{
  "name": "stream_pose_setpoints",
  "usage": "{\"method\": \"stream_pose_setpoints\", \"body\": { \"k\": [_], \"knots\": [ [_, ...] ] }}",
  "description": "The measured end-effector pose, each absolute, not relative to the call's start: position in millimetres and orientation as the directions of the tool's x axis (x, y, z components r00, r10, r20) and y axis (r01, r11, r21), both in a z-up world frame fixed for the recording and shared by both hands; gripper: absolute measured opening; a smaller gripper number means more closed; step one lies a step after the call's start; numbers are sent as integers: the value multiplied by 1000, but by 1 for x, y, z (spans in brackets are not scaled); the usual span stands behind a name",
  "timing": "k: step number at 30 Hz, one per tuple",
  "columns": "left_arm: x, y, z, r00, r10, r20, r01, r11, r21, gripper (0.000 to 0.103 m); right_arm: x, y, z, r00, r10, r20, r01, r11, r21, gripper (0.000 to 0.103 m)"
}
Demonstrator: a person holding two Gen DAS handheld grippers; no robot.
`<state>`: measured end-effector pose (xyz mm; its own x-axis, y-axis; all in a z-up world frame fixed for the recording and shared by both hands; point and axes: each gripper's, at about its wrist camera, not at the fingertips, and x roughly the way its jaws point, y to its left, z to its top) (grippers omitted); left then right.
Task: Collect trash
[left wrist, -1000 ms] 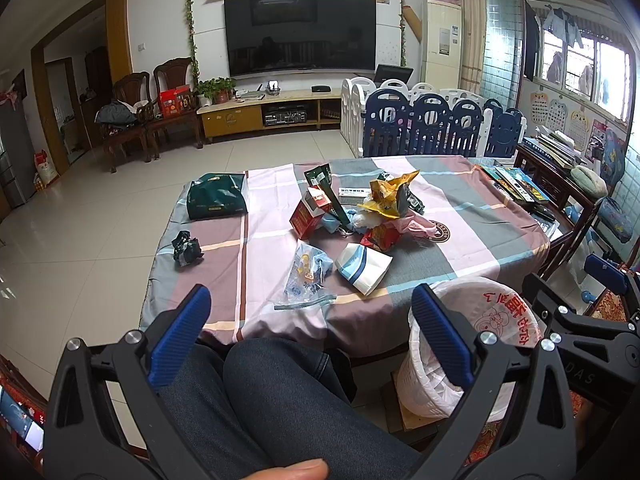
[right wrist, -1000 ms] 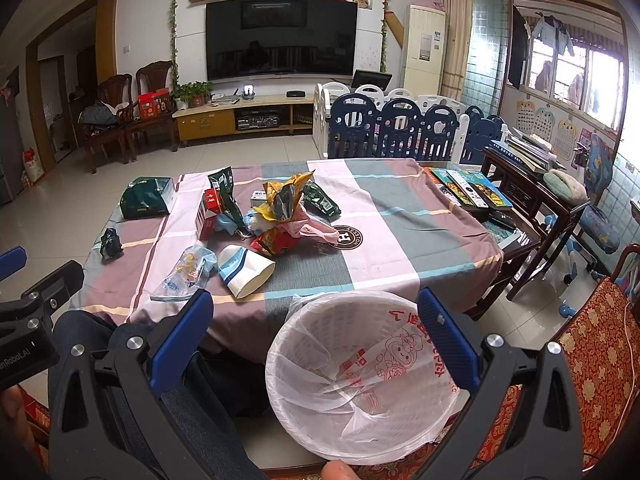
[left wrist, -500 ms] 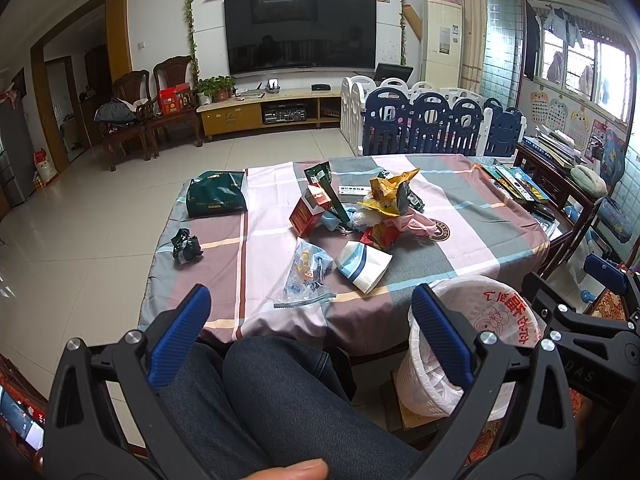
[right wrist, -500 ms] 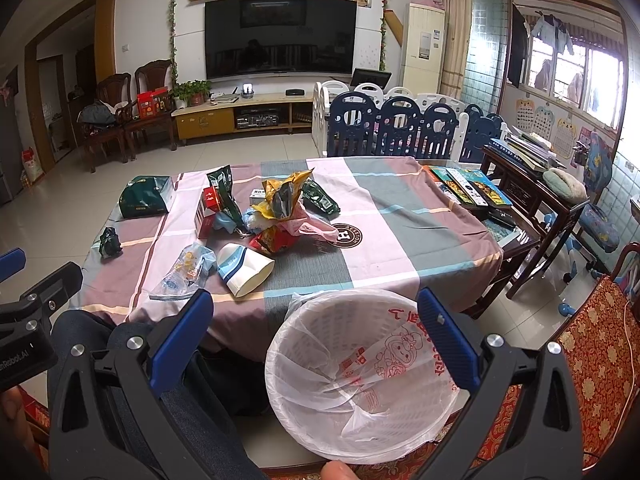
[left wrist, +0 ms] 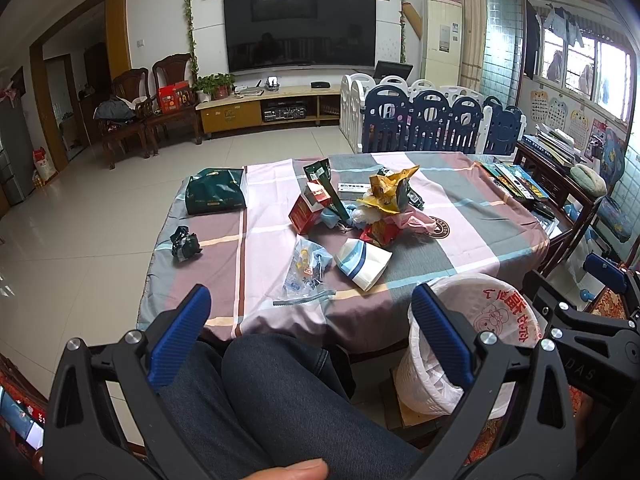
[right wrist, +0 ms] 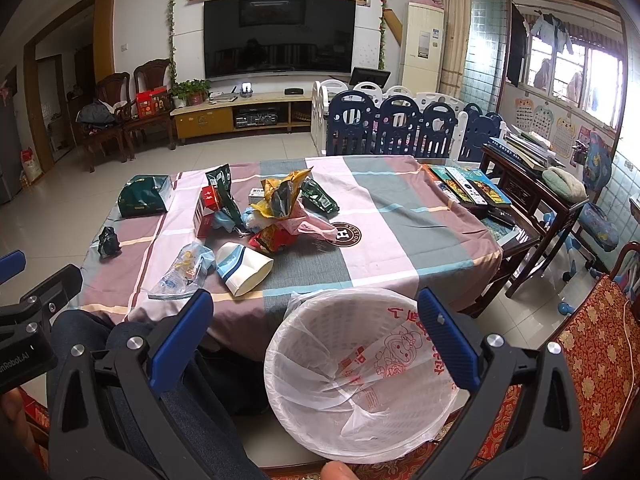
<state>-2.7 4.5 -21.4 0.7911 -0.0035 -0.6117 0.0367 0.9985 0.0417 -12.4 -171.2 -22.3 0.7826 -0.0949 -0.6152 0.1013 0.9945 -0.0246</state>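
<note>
Trash [left wrist: 360, 216] is lying heaped mid-worktop [left wrist: 480, 216], none collected; the lined bin [right wrist: 360, 376] beside it is sitting empty. You are holding both tools, left [left wrist: 310, 334] and right [right wrist: 316, 336], spread wide, gripping nothing.

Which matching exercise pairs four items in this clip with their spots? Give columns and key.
Items:
1. white trash bin
2. dark green bag
3. clear plastic pouch
4. books

Places:
A. far left corner of the table
B. right edge of the table
C. on the floor at the table's near edge
D. near edge of the table, left of the white-and-blue paper cup

Pairs: 1-C, 2-A, 3-D, 4-B
</note>
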Motion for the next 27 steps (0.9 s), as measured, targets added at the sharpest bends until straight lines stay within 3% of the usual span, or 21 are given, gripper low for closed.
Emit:
{"method": "stream_pose_setpoints", "body": {
  "k": [27],
  "knots": [
    [-8, 3, -22, 783, -12, -622, 39, 999, 31, 100, -17, -179, -30, 778, -101, -621, 110, 994, -24, 100]
  ]
}}
